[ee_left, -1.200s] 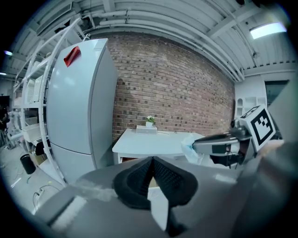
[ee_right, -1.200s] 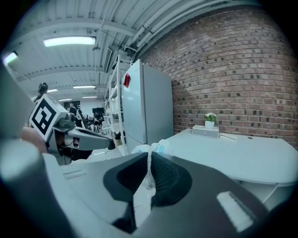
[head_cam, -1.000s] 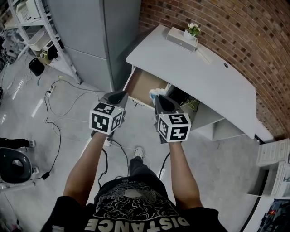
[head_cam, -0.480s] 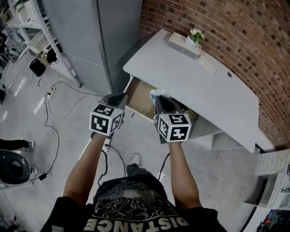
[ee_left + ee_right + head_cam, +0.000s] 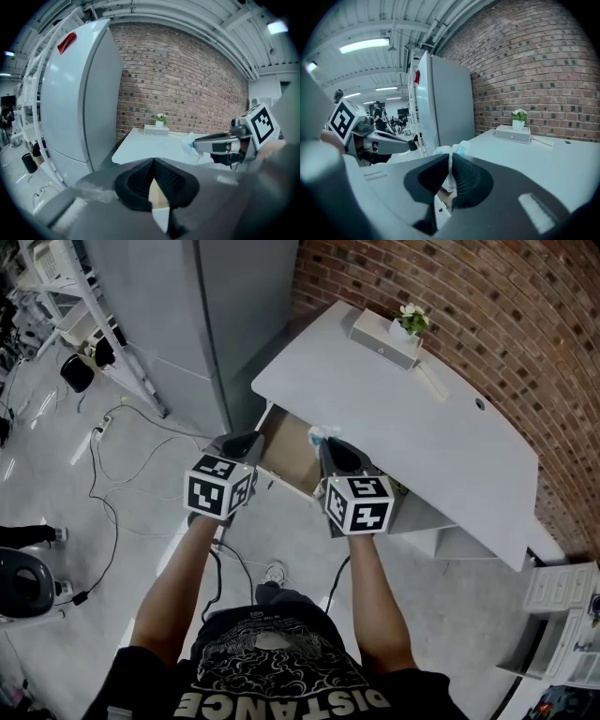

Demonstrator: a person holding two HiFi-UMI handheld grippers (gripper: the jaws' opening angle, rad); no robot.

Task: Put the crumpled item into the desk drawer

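A crumpled white and pale blue item [image 5: 322,433] sticks out of the tips of my right gripper [image 5: 327,441], which is shut on it. In the right gripper view the item [image 5: 453,151] is pinched between the dark pads. It hangs over the right part of the open desk drawer [image 5: 287,448], whose inside is tan. My left gripper [image 5: 247,441] hovers beside the drawer's left front corner, shut with nothing in it [image 5: 153,162]. In the left gripper view the right gripper [image 5: 220,145] with the item [image 5: 189,142] shows at the right.
The white desk [image 5: 394,418] stands against a brick wall and carries a flat white box [image 5: 382,338] with a small potted plant [image 5: 411,318]. A tall grey fridge [image 5: 178,306] stands left of the desk. Cables [image 5: 122,470] lie on the floor.
Both grippers have come slightly closer to the open drawer. The right one still holds the crumpled item, and the left one stays shut.
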